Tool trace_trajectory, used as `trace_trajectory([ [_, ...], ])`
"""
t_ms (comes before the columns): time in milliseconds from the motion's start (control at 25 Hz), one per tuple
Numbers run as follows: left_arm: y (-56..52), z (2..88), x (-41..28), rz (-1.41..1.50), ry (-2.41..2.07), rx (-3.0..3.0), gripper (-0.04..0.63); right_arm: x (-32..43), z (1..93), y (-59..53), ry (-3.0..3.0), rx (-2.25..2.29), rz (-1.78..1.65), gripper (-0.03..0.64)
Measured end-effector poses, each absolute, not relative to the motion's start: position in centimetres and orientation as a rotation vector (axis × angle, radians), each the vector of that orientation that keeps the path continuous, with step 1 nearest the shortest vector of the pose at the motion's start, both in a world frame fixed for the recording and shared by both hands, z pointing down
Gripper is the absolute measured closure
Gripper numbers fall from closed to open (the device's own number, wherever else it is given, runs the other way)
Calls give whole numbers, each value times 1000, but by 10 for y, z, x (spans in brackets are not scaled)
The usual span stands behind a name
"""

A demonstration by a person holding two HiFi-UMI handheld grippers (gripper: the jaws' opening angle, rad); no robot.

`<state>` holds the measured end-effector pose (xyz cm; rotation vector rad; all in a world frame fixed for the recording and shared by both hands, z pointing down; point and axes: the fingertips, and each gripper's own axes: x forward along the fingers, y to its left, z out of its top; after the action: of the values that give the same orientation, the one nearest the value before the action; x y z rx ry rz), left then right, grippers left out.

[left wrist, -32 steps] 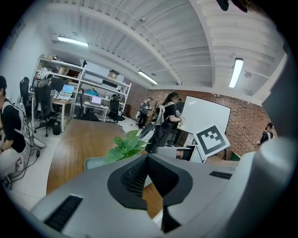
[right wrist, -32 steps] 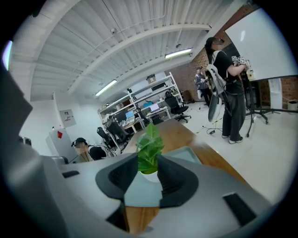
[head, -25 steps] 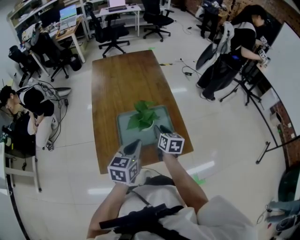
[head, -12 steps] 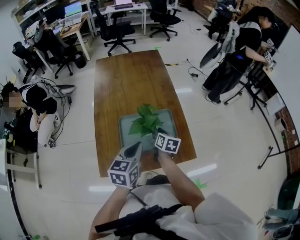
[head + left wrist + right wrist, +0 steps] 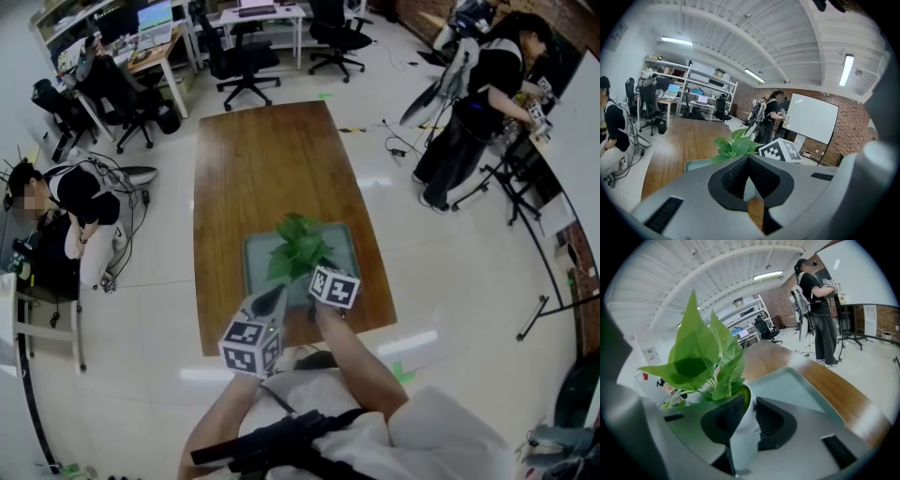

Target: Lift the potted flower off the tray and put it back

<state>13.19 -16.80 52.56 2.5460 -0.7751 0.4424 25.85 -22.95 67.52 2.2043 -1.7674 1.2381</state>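
Note:
The potted flower (image 5: pixel 300 246), green leaves in a white pot (image 5: pixel 742 425), stands on the pale green tray (image 5: pixel 253 255) at the near end of the wooden table (image 5: pixel 253 159). My right gripper (image 5: pixel 316 272) reaches in under the leaves. Its jaws have just been closing, and in the right gripper view my right gripper (image 5: pixel 749 403) has the pot's white wall pressed between its pads. My left gripper (image 5: pixel 273 294) hovers over the tray's near left part, apart from the pot. In the left gripper view my left gripper (image 5: pixel 748 159) is shut and holds nothing; the leaves (image 5: pixel 736 143) rise beyond it.
A person (image 5: pixel 61 211) sits on the floor side left of the table. Another person (image 5: pixel 483 89) stands at the far right by stands and cables. Office chairs (image 5: pixel 239 56) and desks line the back. The table's near edge runs just behind my grippers.
My right gripper has sunk and moved in toward the pot, under the leaves. The left gripper has shifted slightly forward over the tray.

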Motion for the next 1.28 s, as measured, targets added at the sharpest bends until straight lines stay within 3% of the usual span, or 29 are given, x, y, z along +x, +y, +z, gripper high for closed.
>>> trace_trajectory([
  [720, -181, 522, 74, 346, -975, 2434, 595, 258, 651, -247, -1855, 2135, 1099, 581],
  [1280, -190, 522, -28, 297, -1253, 2257, 595, 137, 618, -309, -2101, 1847, 1022, 581],
])
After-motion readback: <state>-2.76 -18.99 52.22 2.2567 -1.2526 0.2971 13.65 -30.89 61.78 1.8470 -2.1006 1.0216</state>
